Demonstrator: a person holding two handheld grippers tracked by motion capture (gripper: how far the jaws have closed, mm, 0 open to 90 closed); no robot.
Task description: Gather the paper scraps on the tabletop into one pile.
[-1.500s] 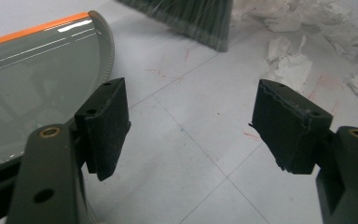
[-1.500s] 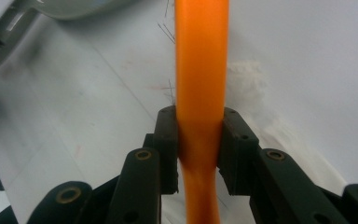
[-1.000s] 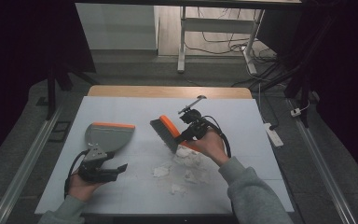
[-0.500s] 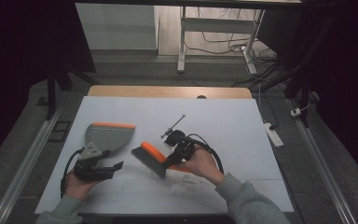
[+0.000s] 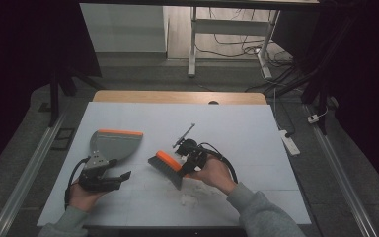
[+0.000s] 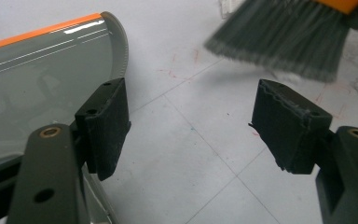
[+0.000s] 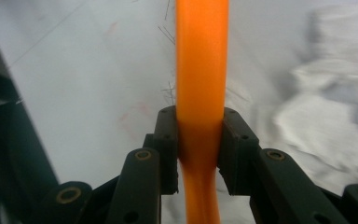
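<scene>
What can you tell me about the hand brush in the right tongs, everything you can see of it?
The small hand brush with an orange plastic back and grey bristles is clamped in the right tongs, whose black pads press on both sides of its orange handle. In the high view it hangs tilted, bristles pointing down and toward the person, their tips at the white tabletop near white crumpled scraps. It sits right of the grey dustpan with an orange lip, apart from it.

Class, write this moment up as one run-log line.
right gripper: shut on brush | left gripper: open beside dustpan | scraps: on table, not yet in dustpan
</scene>
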